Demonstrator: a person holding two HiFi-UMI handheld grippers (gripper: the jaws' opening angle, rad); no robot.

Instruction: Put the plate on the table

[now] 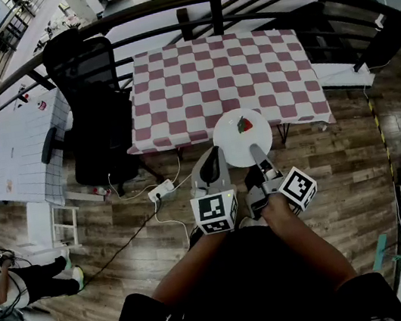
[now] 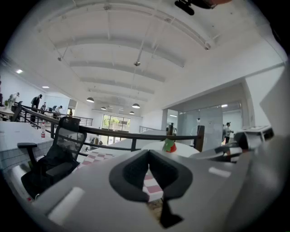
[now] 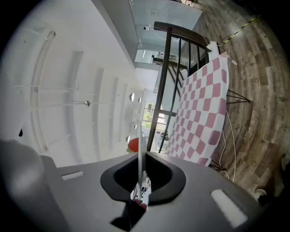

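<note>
White plate (image 1: pixel 232 145) with strawberry (image 1: pixel 244 124), rim clamped in right gripper (image 1: pixel 257 152); left gripper (image 1: pixel 213 155) closed, empty.

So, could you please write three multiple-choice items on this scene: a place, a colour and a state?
1. Where does the strawberry lie? A on the white plate; B on the chair; C on the floor.
2. The tablecloth has checks of: A blue and white; B red and white; C green and yellow.
3. The right gripper is: A open and empty; B shut on the plate's rim; C out of view.
Answers: 1 A, it sits on the plate; 2 B, red and white squares; 3 B, the rim stands between its jaws.
</note>
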